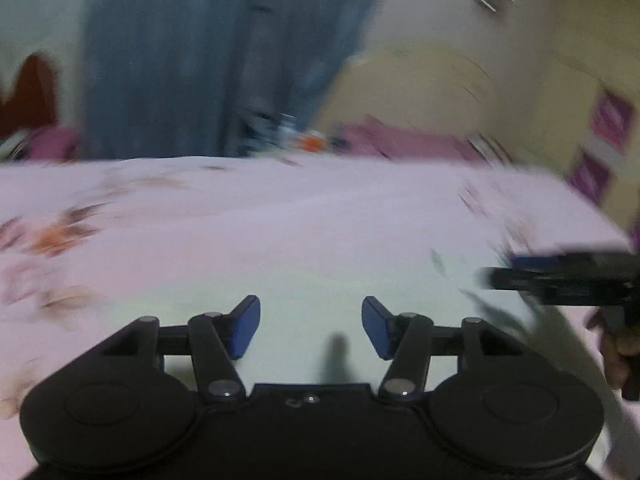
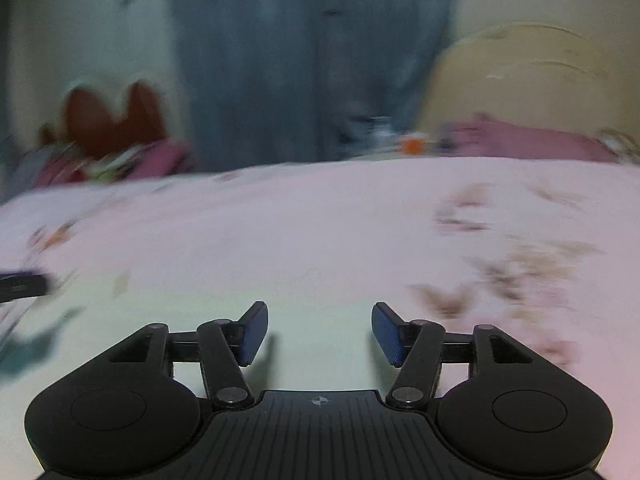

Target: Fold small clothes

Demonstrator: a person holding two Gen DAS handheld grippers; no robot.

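Blurred floral bedsheet [image 1: 280, 232], perhaps curtain [image 1: 168, 60] behind

Open bedspread ahead of both grippers; clutter only at far edge.

Left wrist view: the bed [image 1: 320, 220] is bare through the middle; the right gripper [image 1: 560, 276] intrudes at right edge. Right wrist view: pink cloth [image 2: 520, 140], an orange item [image 2: 412, 145] and a curtain [image 2: 312, 60] line the upper frame.
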